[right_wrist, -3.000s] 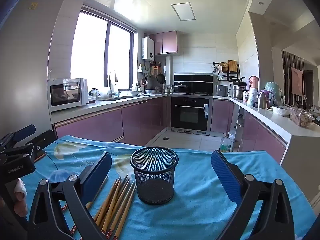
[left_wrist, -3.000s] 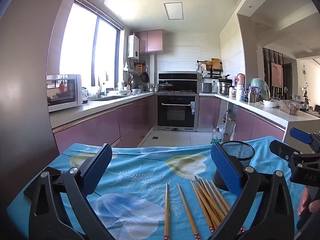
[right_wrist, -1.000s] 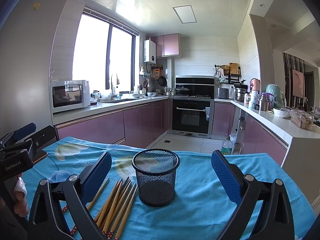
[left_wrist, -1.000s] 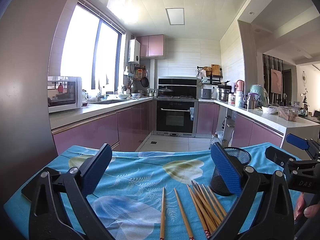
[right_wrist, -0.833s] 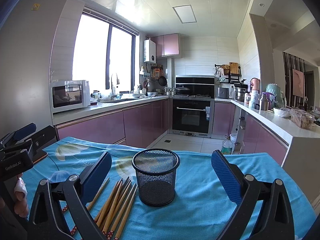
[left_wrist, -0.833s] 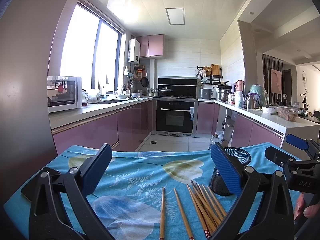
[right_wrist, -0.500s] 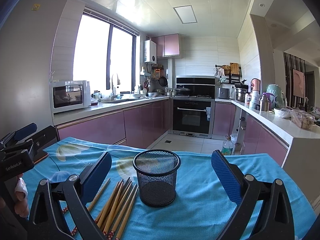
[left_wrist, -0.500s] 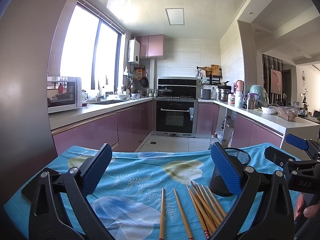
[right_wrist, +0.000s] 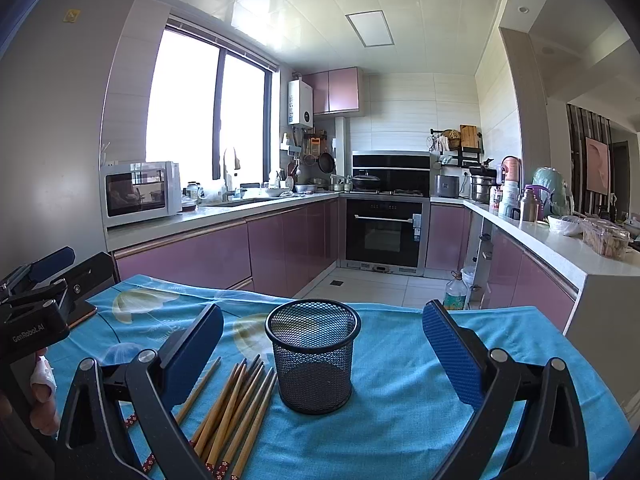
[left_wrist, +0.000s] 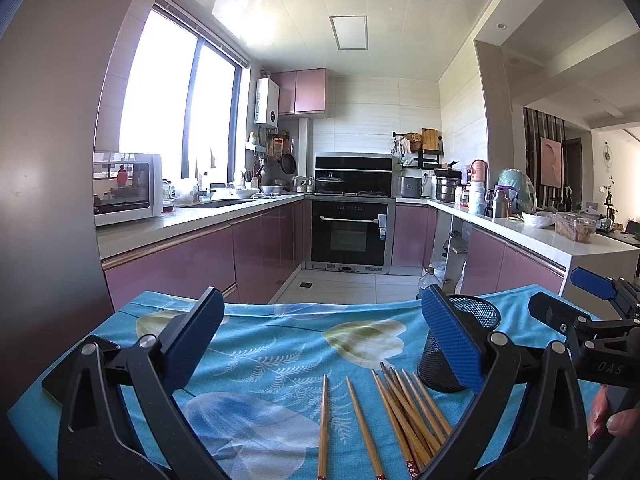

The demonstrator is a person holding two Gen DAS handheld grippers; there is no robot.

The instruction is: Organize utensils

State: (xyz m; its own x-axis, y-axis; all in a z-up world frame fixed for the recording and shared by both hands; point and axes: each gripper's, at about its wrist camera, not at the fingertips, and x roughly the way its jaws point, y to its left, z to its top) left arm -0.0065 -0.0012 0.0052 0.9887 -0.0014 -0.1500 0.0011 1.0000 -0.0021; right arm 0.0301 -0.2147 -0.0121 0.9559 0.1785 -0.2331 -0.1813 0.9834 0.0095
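Note:
Several wooden chopsticks (left_wrist: 404, 412) lie in a loose bundle on the blue flowered tablecloth (left_wrist: 260, 352), with two more lying apart to the left (left_wrist: 322, 424). A black mesh cup (right_wrist: 313, 354) stands upright and empty just right of the bundle (right_wrist: 236, 408). My left gripper (left_wrist: 320, 336) hovers open over the cloth, the chopsticks between and below its fingers. My right gripper (right_wrist: 322, 350) is open too, with the mesh cup (left_wrist: 460, 344) centred between its blue pads. Neither gripper holds anything.
The table's far edge drops to a tiled kitchen floor. Purple cabinets and counters run left and right, with a microwave (right_wrist: 140, 192) at left and an oven (right_wrist: 384, 232) at the back. A person's hand (left_wrist: 616, 420) grips the right tool.
Both views have tilted slightly upward since three seconds ago, so the chopsticks and cup sit a little lower in frame. Both grippers stay open; nothing on the table has moved.

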